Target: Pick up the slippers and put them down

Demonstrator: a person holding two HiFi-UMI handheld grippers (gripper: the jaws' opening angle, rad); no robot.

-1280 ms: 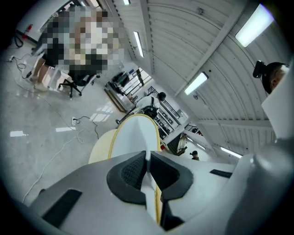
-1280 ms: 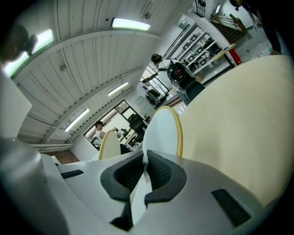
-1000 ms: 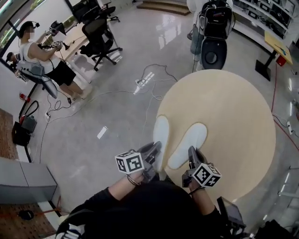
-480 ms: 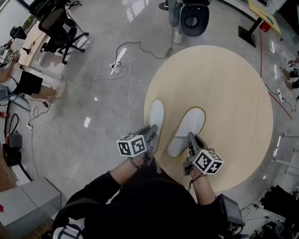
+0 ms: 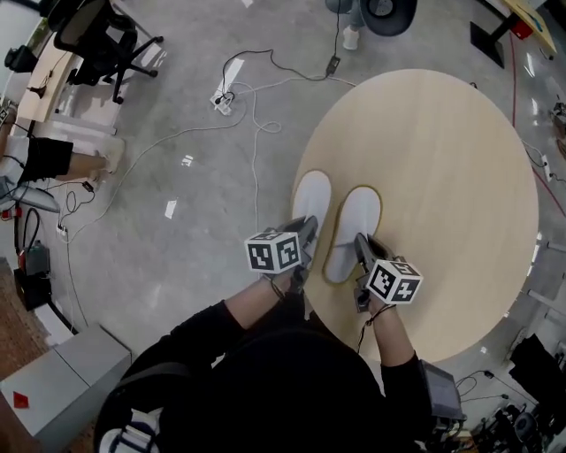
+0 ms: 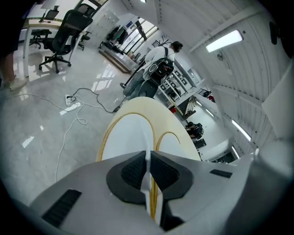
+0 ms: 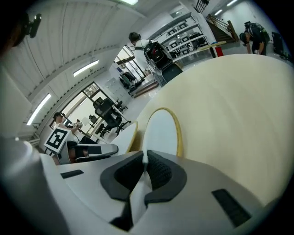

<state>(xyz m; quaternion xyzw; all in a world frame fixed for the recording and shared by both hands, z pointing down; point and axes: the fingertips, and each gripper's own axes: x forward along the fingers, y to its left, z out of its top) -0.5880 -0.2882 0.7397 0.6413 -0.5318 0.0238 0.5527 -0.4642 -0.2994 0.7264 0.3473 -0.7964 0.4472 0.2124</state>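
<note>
Two white slippers with yellow rims lie side by side over the left part of the round wooden table (image 5: 442, 159). My left gripper (image 5: 306, 242) is shut on the heel edge of the left slipper (image 5: 310, 205). My right gripper (image 5: 362, 251) is shut on the heel edge of the right slipper (image 5: 355, 228). In the left gripper view the pads pinch a thin white edge at the gripper (image 6: 148, 170), with the left slipper (image 6: 126, 137) stretching ahead. The right gripper view shows the same grip at the gripper (image 7: 144, 172) on the right slipper (image 7: 161, 131). I cannot tell whether the soles touch the table.
Cables and a power strip (image 5: 225, 99) trail across the grey floor left of the table. An office chair (image 5: 97, 40) stands at the far left, a grey box (image 5: 62, 372) at the lower left. A dark wheeled base (image 5: 389, 11) sits beyond the table's far edge.
Both grippers have come down and forward with the slippers. The slippers, splayed apart before with the left one past the table's edge, now sit parallel and close together over the table.
</note>
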